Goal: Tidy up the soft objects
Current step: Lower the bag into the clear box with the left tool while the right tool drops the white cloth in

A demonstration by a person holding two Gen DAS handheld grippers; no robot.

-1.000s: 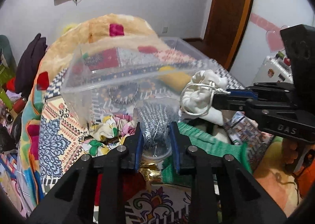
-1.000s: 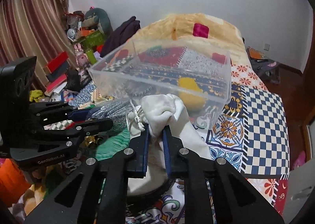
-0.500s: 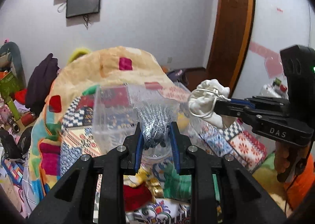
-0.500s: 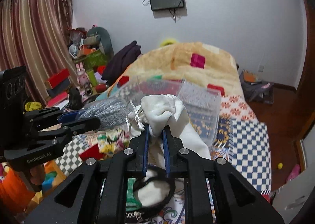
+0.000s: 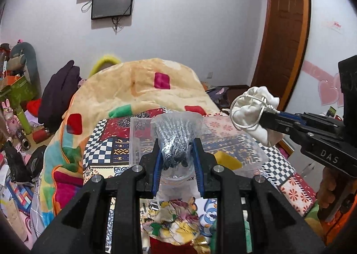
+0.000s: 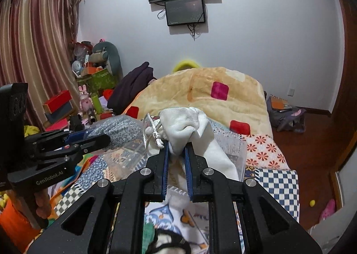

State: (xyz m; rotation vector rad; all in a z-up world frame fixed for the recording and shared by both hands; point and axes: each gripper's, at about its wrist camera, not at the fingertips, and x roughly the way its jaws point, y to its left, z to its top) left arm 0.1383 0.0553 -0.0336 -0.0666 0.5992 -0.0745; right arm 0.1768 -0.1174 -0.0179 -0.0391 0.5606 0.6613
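Observation:
My left gripper is shut on a clear plastic bag of grey-black knit fabric, held up above the bed. My right gripper is shut on a white cloth drawstring pouch with a silvery cord loop, also held in the air. In the left wrist view the pouch and right gripper sit to the right. In the right wrist view the bagged knit and left gripper sit to the left. A clear plastic bin lies on the bed beyond both, holding a yellow item.
A patterned quilt covers the bed, with a folded beige blanket at its far end. Loose cloths lie below the grippers. Clutter and toys stand at the left, a wooden door at the right.
Both grippers have risen and tilted up with their loads. The bin now sits lower and farther in view, and the wall and screens have come into sight.

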